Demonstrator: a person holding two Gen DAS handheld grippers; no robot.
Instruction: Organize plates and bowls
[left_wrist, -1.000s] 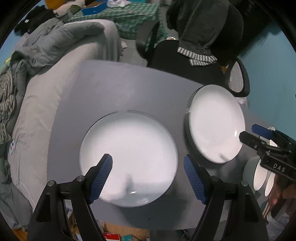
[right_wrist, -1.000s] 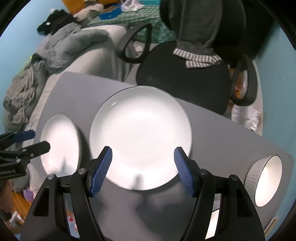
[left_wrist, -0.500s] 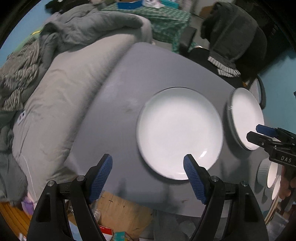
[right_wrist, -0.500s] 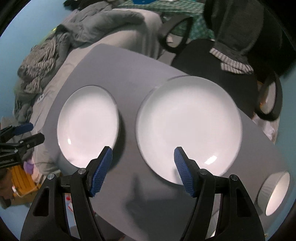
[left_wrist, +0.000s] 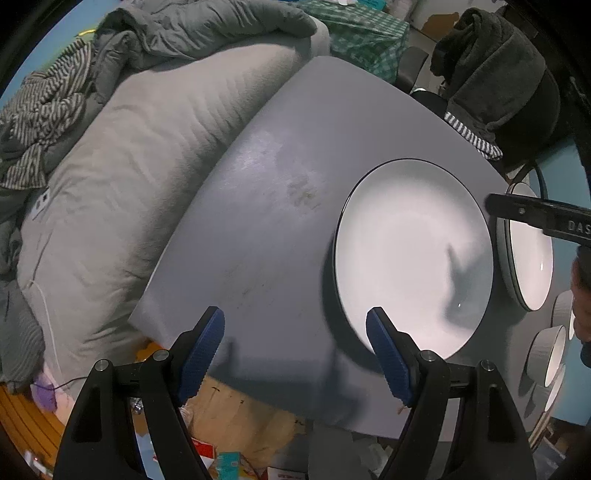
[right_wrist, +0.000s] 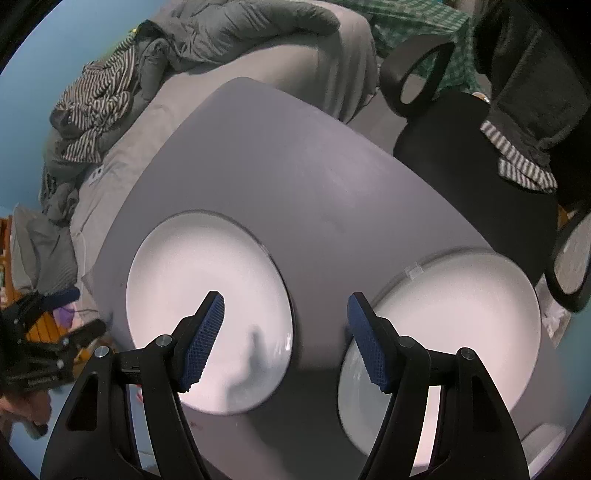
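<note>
The left gripper (left_wrist: 294, 347), jaws spread and empty, hangs over the near edge of the grey rectangular table (left_wrist: 280, 206), with the round white dark-rimmed plate (left_wrist: 413, 254) just beyond its right finger. The right gripper (right_wrist: 286, 334), also spread and empty, straddles the gap between that plate (right_wrist: 207, 314) and a second round white plate (right_wrist: 454, 325). Small white ribbed bowls (left_wrist: 546, 354) sit at the table's right edge.

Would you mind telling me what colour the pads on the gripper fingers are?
Blue, with a fine ribbed texture, on black fingers; clearest in the right wrist view.

Black grippers (left_wrist: 295, 350), ribbed blue pads (left_wrist: 201, 354)
</note>
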